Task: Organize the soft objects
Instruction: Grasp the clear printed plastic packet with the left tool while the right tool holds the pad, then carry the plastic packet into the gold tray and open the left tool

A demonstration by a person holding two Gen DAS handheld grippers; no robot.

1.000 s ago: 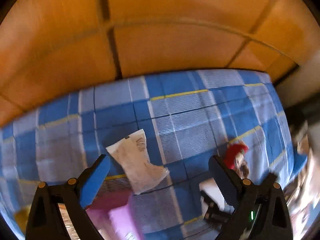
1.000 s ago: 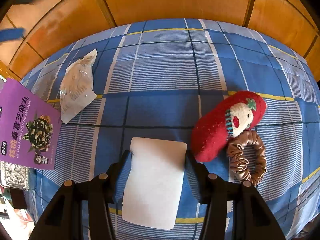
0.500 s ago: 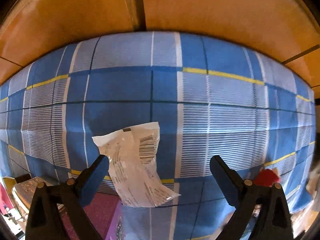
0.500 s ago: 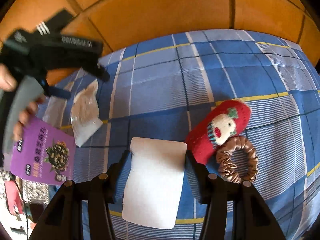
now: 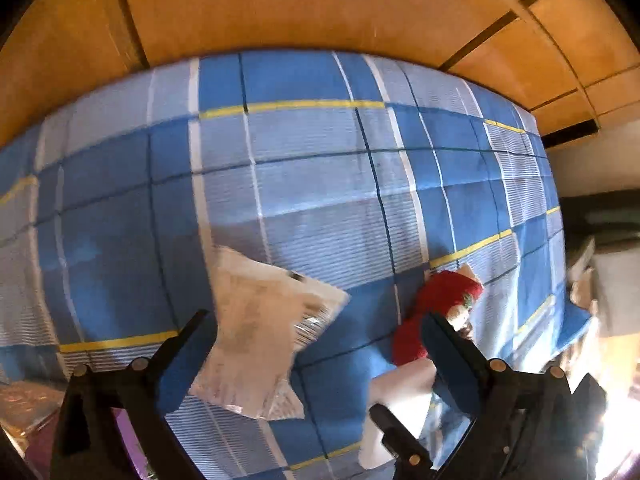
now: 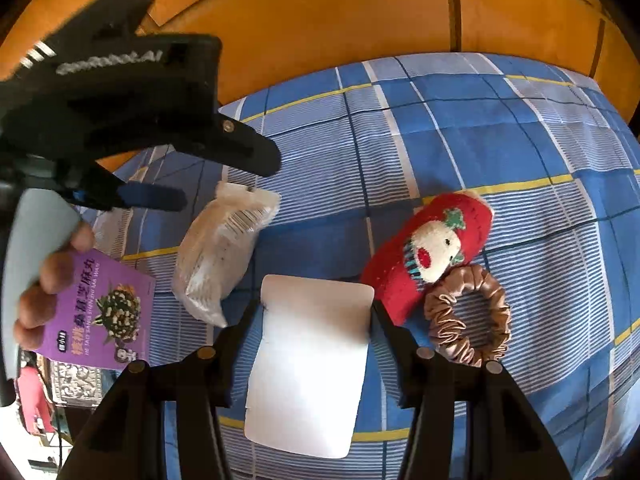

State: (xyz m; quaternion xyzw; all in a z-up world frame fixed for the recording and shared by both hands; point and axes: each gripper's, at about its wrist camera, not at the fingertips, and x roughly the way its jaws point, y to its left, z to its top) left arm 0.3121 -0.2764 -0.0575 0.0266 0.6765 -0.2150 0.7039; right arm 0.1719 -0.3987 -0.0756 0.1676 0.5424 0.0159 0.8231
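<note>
My right gripper point(image 6: 314, 312) is shut on a flat white pouch point(image 6: 308, 368), held just above the blue plaid cloth point(image 6: 480, 140). To its right lie a red strawberry plush point(image 6: 432, 248) and a brown scrunchie point(image 6: 468, 316), touching each other. A crinkled clear plastic packet point(image 5: 260, 340) lies to the left of the pouch. My left gripper point(image 5: 314, 320) hangs open right over that packet, its left finger at the packet's edge, with nothing gripped. In the right wrist view the left gripper point(image 6: 228, 180) sits above the packet point(image 6: 224, 248), with a hand point(image 6: 52, 272) on its handle.
A purple printed box point(image 6: 104, 312) lies at the cloth's left edge, with other packages below it. Orange wooden panels point(image 5: 320, 8) run behind the cloth. The plaid cloth point(image 5: 320, 200) is bare beyond the packet. The cloth's right edge drops off near clutter point(image 5: 600, 280).
The left gripper came down toward the plastic packet and now fills the upper left of the right wrist view. The right gripper rolled a little, still holding the white pouch.
</note>
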